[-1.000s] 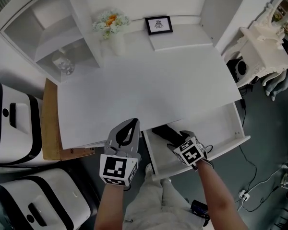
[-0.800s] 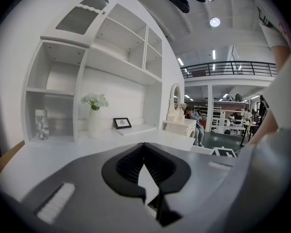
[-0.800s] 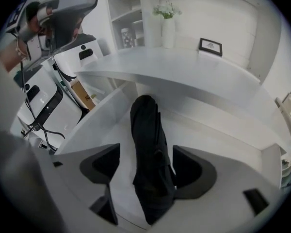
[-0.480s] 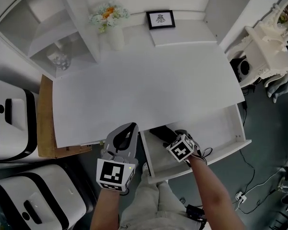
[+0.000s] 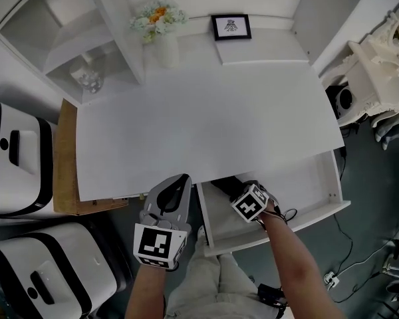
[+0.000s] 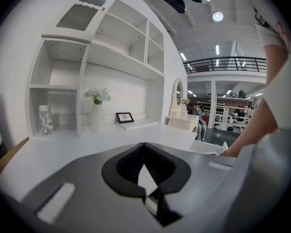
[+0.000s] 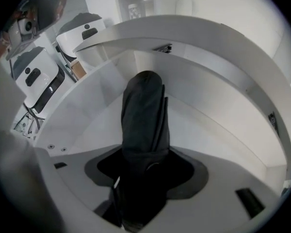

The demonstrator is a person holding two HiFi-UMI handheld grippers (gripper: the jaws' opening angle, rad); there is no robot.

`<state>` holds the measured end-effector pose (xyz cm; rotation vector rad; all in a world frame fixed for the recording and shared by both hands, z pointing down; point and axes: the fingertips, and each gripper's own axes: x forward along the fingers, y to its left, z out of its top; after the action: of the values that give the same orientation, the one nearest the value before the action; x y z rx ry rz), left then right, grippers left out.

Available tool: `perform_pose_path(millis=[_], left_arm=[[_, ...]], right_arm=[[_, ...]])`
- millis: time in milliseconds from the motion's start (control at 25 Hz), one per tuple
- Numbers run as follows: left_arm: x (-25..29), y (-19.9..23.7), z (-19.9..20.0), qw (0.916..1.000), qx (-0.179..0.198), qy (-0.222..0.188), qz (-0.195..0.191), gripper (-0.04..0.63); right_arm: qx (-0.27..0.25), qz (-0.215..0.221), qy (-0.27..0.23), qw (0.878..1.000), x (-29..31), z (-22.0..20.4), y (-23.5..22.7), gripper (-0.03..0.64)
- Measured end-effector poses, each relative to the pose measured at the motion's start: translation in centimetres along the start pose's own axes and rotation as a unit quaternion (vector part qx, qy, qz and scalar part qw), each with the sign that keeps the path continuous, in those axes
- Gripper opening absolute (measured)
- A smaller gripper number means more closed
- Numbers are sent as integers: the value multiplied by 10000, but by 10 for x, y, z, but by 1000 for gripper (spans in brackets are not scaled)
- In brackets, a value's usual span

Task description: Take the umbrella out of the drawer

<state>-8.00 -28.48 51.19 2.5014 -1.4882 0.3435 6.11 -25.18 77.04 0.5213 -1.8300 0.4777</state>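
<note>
A folded black umbrella (image 5: 225,185) lies in the open white drawer (image 5: 302,185) under the desk top, its far end tucked beneath the desk edge. My right gripper (image 5: 239,193) points steeply down into the drawer. In the right gripper view the umbrella (image 7: 143,115) runs away from between the jaws, which are closing around its near end; the right gripper (image 7: 144,155) has its pads hidden by the dark fabric. My left gripper (image 5: 183,179) hovers at the desk's front edge, left of the drawer. The left gripper (image 6: 144,147) is shut and holds nothing.
The white desk top (image 5: 213,125) carries a flower vase (image 5: 161,42) and a small framed picture (image 5: 231,26) at the back. A shelf unit (image 5: 73,38) stands at the back left. White and black machines (image 5: 20,158) stand to the left, and cables (image 5: 349,244) lie on the floor at the right.
My right gripper has sunk deeper into the drawer, down over the umbrella's near end. The left gripper has stayed where it was.
</note>
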Motion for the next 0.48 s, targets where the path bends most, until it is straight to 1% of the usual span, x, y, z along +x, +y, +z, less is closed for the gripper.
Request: perform_pose_path(millis=[120, 200, 480], left_arm=[[-1, -1, 0, 10000, -4, 9, 51, 11], [-2, -2, 3, 10000, 9, -1, 74, 11], [-8, -1, 14, 9998, 54, -67, 179, 11]], right_arm=[[-47, 3, 45, 10000, -1, -1, -1, 250], [-167, 22, 51, 9998, -2, -2, -1, 241], [-858, 123, 201, 9960, -12, -12, 11, 238]])
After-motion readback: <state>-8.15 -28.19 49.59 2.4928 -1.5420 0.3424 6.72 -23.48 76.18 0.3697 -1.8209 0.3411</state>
